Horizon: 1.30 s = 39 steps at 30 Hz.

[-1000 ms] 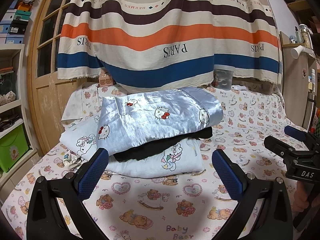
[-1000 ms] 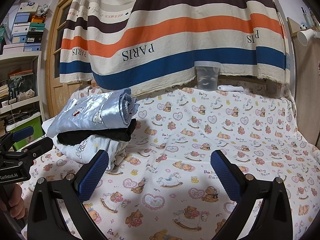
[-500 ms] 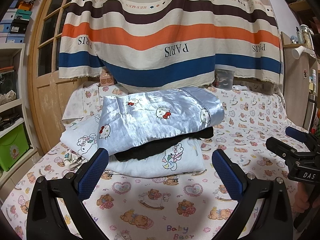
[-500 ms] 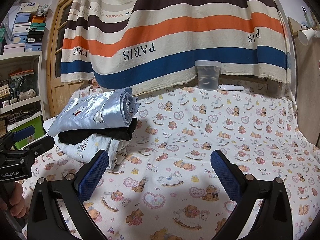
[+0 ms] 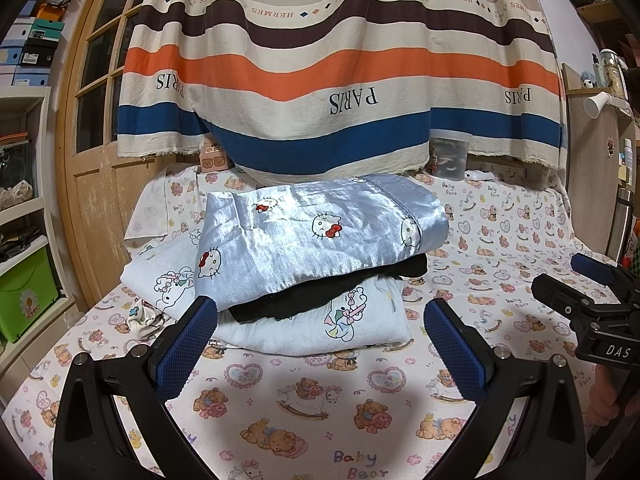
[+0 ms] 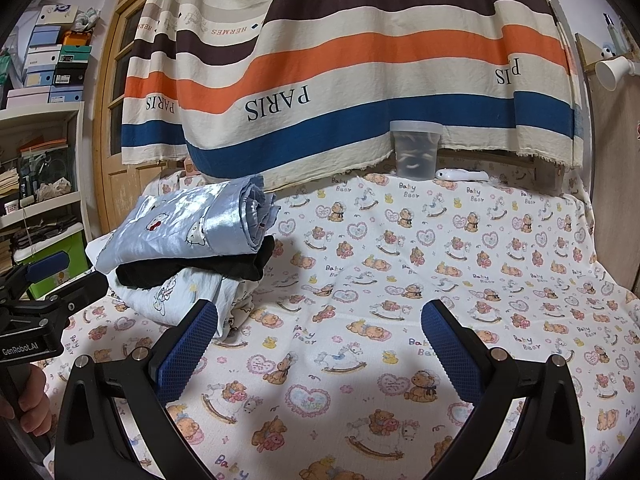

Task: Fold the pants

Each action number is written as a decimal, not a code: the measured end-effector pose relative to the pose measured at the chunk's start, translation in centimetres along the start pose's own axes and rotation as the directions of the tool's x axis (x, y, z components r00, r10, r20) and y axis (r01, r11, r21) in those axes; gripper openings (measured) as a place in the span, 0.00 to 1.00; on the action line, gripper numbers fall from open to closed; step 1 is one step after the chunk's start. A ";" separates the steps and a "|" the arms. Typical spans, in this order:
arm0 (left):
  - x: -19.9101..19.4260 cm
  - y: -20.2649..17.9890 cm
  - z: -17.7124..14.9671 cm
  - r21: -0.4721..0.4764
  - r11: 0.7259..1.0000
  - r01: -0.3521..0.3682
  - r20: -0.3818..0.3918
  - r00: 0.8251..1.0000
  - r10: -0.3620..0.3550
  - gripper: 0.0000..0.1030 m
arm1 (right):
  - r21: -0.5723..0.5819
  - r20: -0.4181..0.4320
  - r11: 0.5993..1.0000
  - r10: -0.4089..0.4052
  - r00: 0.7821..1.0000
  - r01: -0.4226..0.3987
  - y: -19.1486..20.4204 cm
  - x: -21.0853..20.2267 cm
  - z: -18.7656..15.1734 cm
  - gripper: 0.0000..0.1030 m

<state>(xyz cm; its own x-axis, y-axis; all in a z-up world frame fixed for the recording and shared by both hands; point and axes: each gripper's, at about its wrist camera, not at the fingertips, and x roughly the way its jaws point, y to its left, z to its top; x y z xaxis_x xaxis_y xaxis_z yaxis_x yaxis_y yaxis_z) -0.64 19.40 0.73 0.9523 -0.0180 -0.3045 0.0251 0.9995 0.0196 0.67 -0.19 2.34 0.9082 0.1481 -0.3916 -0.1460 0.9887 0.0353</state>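
Folded light-blue satin pants (image 5: 316, 236) with cat-face prints lie on top of a stack, over a black garment (image 5: 332, 292) and a white cartoon-print garment (image 5: 320, 326). In the right wrist view the same satin pants (image 6: 188, 232) sit at the left, their rolled edge facing right. My left gripper (image 5: 320, 344) stands open just in front of the stack, holding nothing. My right gripper (image 6: 320, 344) is open over the bare bear-print sheet (image 6: 440, 264), right of the stack. Each gripper shows at the edge of the other's view, with a hand on its handle.
A striped "PARIS" cloth (image 5: 344, 80) hangs behind the table. A translucent plastic container (image 6: 416, 152) and a small white object (image 6: 462, 175) stand at the back. A wooden door (image 5: 92, 152), shelves and a green bin (image 5: 24, 300) are on the left.
Both views have shifted very slightly; the stack sits a touch higher in frame. Neither gripper has taken hold of anything.
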 end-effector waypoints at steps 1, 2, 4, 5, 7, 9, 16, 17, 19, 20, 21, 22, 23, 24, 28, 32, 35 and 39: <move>0.0 0.0 0.0 0.000 1.000 0.000 0.000 1.000 0.000 0.99 | 0.000 0.000 1.000 0.000 1.000 0.000 0.0 0.0 0.0 1.00; 0.0 0.0 0.0 0.000 1.000 0.001 0.000 1.000 -0.001 0.99 | 0.001 -0.001 1.000 0.000 1.000 0.000 0.0 0.0 0.0 1.00; 0.0 0.0 0.0 0.000 1.000 0.001 -0.001 1.000 -0.001 0.99 | 0.000 0.000 1.000 0.000 1.000 0.000 0.0 0.0 0.0 1.00; 0.0 0.0 0.0 0.000 1.000 0.001 0.000 1.000 -0.001 0.99 | 0.000 0.000 1.000 0.000 1.000 0.000 0.0 0.0 0.0 1.00; 0.0 0.0 0.0 -0.001 1.000 0.000 0.000 1.000 0.000 0.99 | 0.000 0.000 1.000 0.000 1.000 0.000 0.0 0.0 0.0 1.00; 0.1 0.0 0.0 0.000 1.000 0.001 0.000 1.000 -0.001 0.99 | 0.001 -0.001 1.000 0.000 1.000 0.000 0.0 0.0 0.0 1.00; 0.1 0.0 0.0 -0.001 1.000 0.002 0.000 1.000 -0.002 0.99 | 0.000 -0.001 1.000 0.000 1.000 0.000 0.0 0.0 0.0 1.00; 0.1 0.0 0.0 -0.001 1.000 0.002 0.000 1.000 -0.002 0.99 | 0.000 -0.001 1.000 0.000 1.000 0.000 0.0 0.0 0.0 1.00; 0.1 0.1 0.0 -0.001 1.000 0.001 0.000 1.000 -0.001 0.99 | 0.000 -0.001 1.000 0.000 1.000 0.000 0.0 0.0 0.0 1.00; 0.1 0.0 0.0 -0.001 1.000 0.002 -0.001 1.000 -0.002 1.00 | 0.001 -0.001 1.000 0.000 1.000 0.000 0.0 0.0 0.0 1.00; 0.1 0.0 0.0 -0.001 1.000 0.002 -0.001 1.000 -0.002 0.99 | 0.001 -0.001 1.000 0.000 1.000 0.000 0.0 0.0 0.0 1.00; 0.1 0.0 0.0 -0.001 1.000 0.002 -0.001 1.000 -0.002 0.99 | 0.001 -0.001 1.000 0.000 1.000 0.000 0.0 0.0 0.0 1.00; 0.1 0.0 0.0 -0.001 1.000 0.002 -0.001 1.000 -0.002 0.99 | 0.000 -0.001 1.000 0.000 1.000 0.000 0.0 0.0 0.0 1.00; 0.2 0.0 0.0 -0.001 1.000 0.002 -0.001 1.000 -0.002 0.99 | 0.000 -0.001 1.000 0.000 1.000 0.000 0.0 0.0 0.0 1.00; 0.1 0.2 -0.1 -0.005 1.000 -0.002 -0.002 1.000 0.002 0.99 | 0.002 -0.005 1.000 0.002 1.000 -0.002 -0.1 0.1 0.0 1.00; 0.8 0.1 -0.2 -0.013 0.999 -0.029 -0.072 0.997 0.028 0.99 | 0.002 -0.004 1.000 -0.002 1.000 0.002 -0.1 0.0 -0.1 1.00; 2.4 0.1 -0.4 -0.016 0.999 -0.031 -0.169 0.985 0.028 0.99 | 0.002 -0.004 1.000 -0.002 1.000 0.002 -0.1 0.0 -0.1 1.00; 2.4 0.2 -0.6 -0.027 0.998 -0.061 -0.174 0.983 0.056 0.99 | 0.002 -0.004 1.000 -0.002 1.000 0.002 -0.1 0.0 -0.1 1.00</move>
<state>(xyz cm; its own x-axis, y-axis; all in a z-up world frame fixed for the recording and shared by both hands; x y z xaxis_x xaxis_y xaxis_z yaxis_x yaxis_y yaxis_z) 1.51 19.56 -0.57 0.8849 0.0426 -0.4638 -0.0417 0.9991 0.0122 0.65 -0.26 2.27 0.9070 0.1461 -0.3949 -0.1433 0.9890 0.0368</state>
